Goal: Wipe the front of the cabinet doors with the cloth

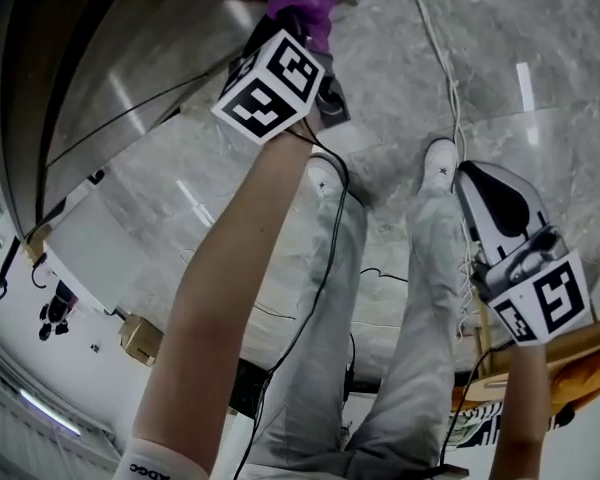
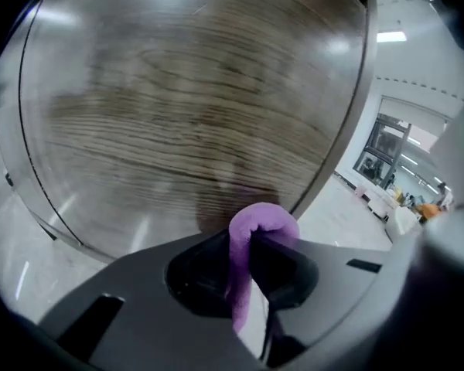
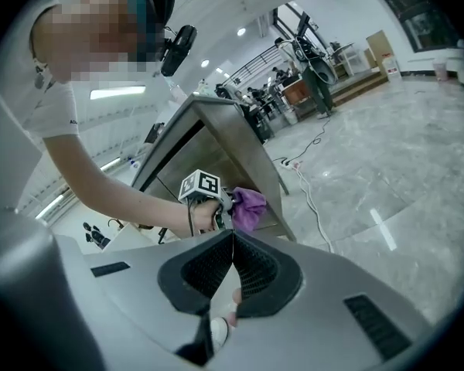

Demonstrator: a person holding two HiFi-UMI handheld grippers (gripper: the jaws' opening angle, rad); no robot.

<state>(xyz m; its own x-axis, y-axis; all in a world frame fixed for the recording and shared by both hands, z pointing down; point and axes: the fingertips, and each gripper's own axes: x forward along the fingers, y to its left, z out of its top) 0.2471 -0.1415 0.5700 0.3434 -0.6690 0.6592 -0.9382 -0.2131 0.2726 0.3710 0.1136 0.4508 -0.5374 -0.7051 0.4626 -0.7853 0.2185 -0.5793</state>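
Observation:
My left gripper (image 2: pixel 251 242) is shut on a purple cloth (image 2: pixel 257 224), which folds over the jaw tips. Just beyond it is the wood-grain cabinet door (image 2: pixel 193 114); I cannot tell whether the cloth touches it. In the head view the left gripper (image 1: pixel 302 20) reaches up to the cabinet (image 1: pixel 130 58) with the cloth (image 1: pixel 308 4) at its tip. My right gripper (image 1: pixel 477 180) hangs low at the right, away from the cabinet, its jaws shut with nothing between them. The right gripper view shows the right gripper (image 3: pixel 232 263), and beyond it the left gripper (image 3: pixel 216 199) and the cloth (image 3: pixel 250 207) at the cabinet (image 3: pixel 216 130).
The person's legs and white shoes (image 1: pixel 440 163) stand on a grey marble floor (image 1: pixel 540 58). A white cable (image 1: pixel 442 58) runs across the floor. A wooden piece with orange fabric (image 1: pixel 580 368) sits at the lower right. A small cardboard box (image 1: pixel 140 338) lies at the left.

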